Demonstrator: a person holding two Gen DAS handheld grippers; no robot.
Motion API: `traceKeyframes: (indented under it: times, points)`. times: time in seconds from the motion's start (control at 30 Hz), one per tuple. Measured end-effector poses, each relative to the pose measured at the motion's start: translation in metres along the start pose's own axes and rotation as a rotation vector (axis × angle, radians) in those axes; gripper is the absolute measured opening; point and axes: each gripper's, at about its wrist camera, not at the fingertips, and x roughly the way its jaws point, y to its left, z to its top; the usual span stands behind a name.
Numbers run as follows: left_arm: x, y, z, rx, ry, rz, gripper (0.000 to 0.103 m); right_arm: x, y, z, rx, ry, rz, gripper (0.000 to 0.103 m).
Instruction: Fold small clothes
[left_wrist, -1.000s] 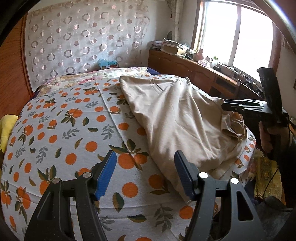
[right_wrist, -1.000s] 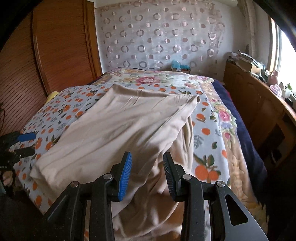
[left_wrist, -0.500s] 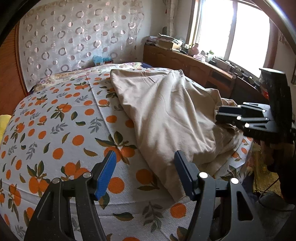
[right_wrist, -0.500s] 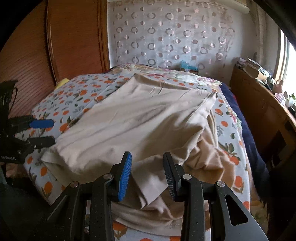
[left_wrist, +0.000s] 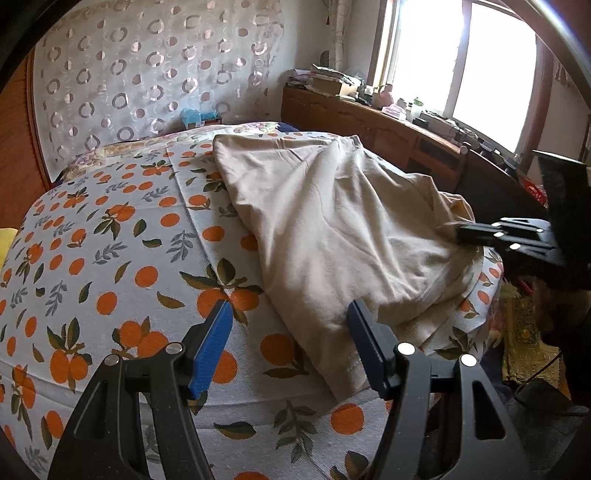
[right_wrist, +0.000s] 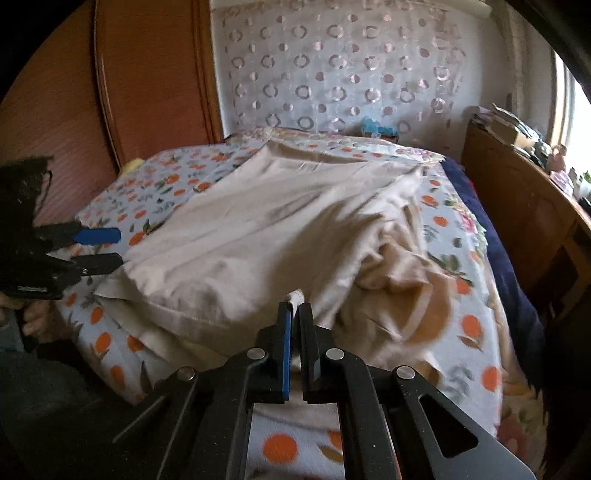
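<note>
Beige garment (left_wrist: 332, 229) lies crumpled across the right half of the bed (left_wrist: 122, 236), on the orange-print cover; far end flat toward the headboard wall, near end bunched w/ folds at the bed's near edge.

R tongs (right_wrist: 294, 314): jaws have just been closing, now pinched together on a small ridge of the garment's near hem – cloth tip pokes up between the pads. In L wrist view the R tongs (left_wrist: 461, 233) come in from the right, tips buried in the fabric at its right-hand edge; cloth pulls up slightly toward them.

L tongs (left_wrist: 290, 343): jaws wide, nothing betw. them. They hang over the near bed edge, the garment's lower corner just ahead of the right-hand finger; contact w/ cloth – cannot tell. In R wrist view the L tongs (right_wrist: 99, 247) sit at the left edge of the garment, blue pad above, dark finger below, gap clear; a hand (right_wrist: 31, 317) grips the handle.

Bkgd: circle-pattern curtain (left_wrist: 147, 81) behind the bed, wooden cabinet (left_wrist: 369, 122) w/ clutter under the window (left_wrist: 461, 62), wood wardrobe panel (right_wrist: 147, 74) on the other side.
</note>
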Motion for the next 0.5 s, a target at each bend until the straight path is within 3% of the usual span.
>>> traceKeyframes:
  times: [0.13, 0.23, 0.43, 0.5]
  points:
    - [0.000, -0.001, 0.001, -0.001, 0.001, -0.015, 0.066, -0.029, -0.012, -0.009, 0.038, -0.027, -0.036, 0.003]
    - [0.001, -0.004, 0.002, 0.003, 0.004, -0.021, 0.066, -0.044, -0.015, -0.018, 0.048, 0.002, -0.061, 0.003]
    - [0.004, -0.008, 0.002, 0.017, 0.017, -0.033, 0.066, -0.042, -0.015, -0.015, 0.063, 0.043, -0.100, 0.004]
    - [0.005, -0.008, 0.002, 0.018, 0.021, -0.038, 0.066, -0.041, -0.011, -0.010, 0.048, 0.027, -0.139, 0.020]
